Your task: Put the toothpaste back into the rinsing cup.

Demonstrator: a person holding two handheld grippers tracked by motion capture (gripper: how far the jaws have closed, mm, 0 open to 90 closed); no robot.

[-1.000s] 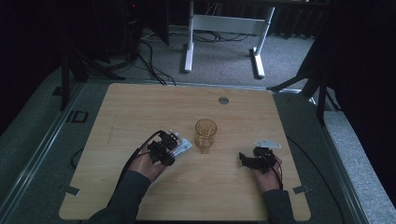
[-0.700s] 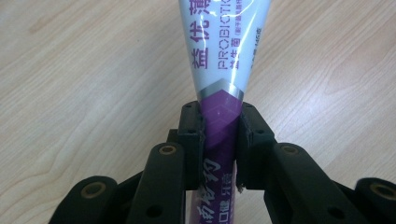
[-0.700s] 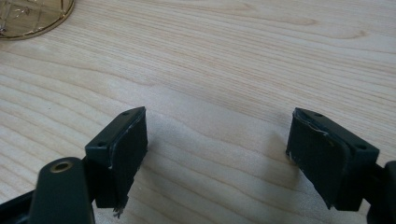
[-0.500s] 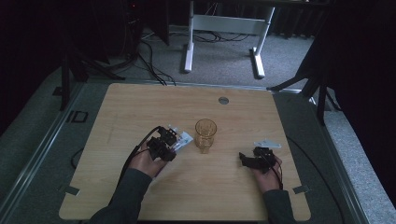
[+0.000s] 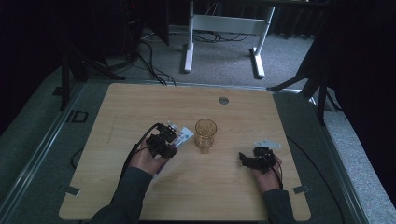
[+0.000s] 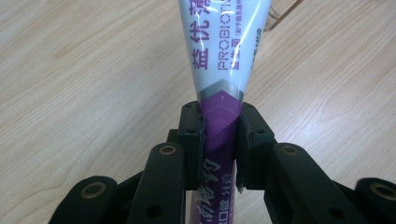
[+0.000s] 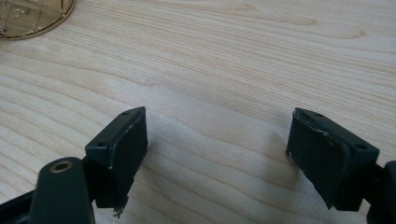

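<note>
A white and purple toothpaste tube point(image 6: 219, 60) with printed lettering is clamped between the jaws of my left gripper point(image 6: 220, 140), which is shut on its purple end. In the high view the left gripper point(image 5: 173, 140) holds the tube point(image 5: 183, 136) just left of an amber glass point(image 5: 205, 134) that stands upright mid-table. My right gripper point(image 7: 217, 154) is open with nothing between its pads, low over bare wood. In the high view the right gripper point(image 5: 243, 157) sits to the right of the glass. The glass rim point(image 7: 32, 16) appears at the right gripper view's top left.
The wooden table point(image 5: 140, 102) has a round grommet point(image 5: 223, 100) near its far edge. Beyond it are a white table frame point(image 5: 224, 28) and cables on grey carpet. A grey plate point(image 5: 268, 144) rides above the right gripper.
The left gripper with the tube has shifted slightly toward the glass. The right gripper has stayed in place.
</note>
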